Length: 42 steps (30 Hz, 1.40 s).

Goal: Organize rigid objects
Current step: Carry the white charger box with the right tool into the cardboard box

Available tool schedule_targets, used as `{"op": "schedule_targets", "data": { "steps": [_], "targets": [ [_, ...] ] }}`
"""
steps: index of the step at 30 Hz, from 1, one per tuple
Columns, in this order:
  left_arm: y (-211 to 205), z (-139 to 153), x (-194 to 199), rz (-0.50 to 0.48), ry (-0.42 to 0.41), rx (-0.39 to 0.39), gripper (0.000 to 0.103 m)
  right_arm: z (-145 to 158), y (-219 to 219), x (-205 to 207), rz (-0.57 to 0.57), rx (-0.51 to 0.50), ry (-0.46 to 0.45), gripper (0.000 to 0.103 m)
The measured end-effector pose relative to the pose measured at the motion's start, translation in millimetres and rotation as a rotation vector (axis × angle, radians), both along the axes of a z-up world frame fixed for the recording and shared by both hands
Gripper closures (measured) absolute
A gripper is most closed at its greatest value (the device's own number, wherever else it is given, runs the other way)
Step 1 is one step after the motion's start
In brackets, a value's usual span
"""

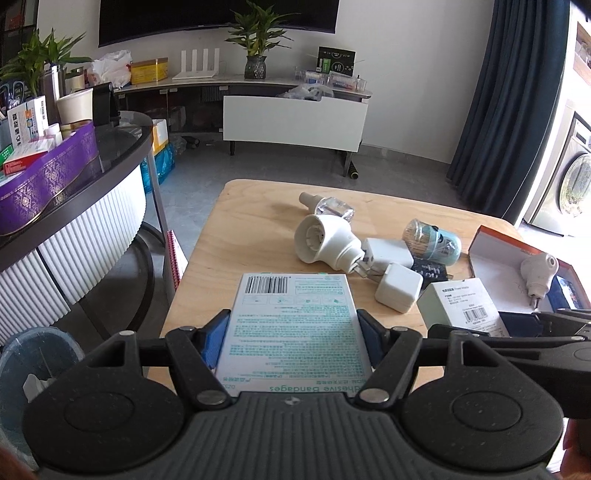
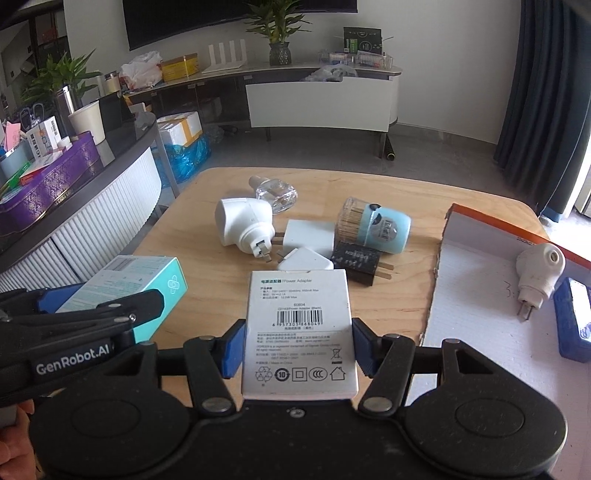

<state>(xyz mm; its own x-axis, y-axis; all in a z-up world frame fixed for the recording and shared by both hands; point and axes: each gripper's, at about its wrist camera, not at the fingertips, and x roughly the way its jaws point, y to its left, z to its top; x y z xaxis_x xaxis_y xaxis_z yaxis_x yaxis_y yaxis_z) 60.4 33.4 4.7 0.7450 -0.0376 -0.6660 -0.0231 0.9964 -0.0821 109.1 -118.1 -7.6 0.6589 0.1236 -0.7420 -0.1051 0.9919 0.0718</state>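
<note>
The left tongs point(image 1: 293, 339) are clamped on a teal bandage box point(image 1: 293, 328), low in the middle of the left wrist view. The right tongs point(image 2: 297, 347) are clamped on a white power adapter box point(image 2: 299, 332), low centre in the right wrist view. Both boxes are held over the near edge of a pale wooden tabletop point(image 2: 207, 188) with rounded corners. At mid-frame lies a cluster: a white plug-in heater point(image 2: 242, 227), two white chargers point(image 2: 310, 236), a black adapter point(image 2: 356, 264), a clear bottle point(image 2: 275, 192) and a toothpick jar point(image 2: 373, 225). At right, an open cardboard tray point(image 2: 476, 302) holds another plug-in unit point(image 2: 537, 271). Behind, grey floor, a white TV cabinet point(image 2: 321, 103) under a dark screen, a potted plant point(image 2: 277, 33), navy curtain point(image 2: 539, 92) at upper right, and a cluttered round counter point(image 2: 122, 147) at left.
</note>
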Motion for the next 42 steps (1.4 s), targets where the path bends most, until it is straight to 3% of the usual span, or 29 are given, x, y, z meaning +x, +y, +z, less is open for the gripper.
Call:
{"op": "schedule_targets", "data": {
  "steps": [42],
  "targets": [
    [-92.2, 14.0, -18.6, -0.224, -0.018, -0.014, 0.032, 28.6, -98.3, -66.5, -0.217, -0.004, -0.030, 0.032]
  ]
}}
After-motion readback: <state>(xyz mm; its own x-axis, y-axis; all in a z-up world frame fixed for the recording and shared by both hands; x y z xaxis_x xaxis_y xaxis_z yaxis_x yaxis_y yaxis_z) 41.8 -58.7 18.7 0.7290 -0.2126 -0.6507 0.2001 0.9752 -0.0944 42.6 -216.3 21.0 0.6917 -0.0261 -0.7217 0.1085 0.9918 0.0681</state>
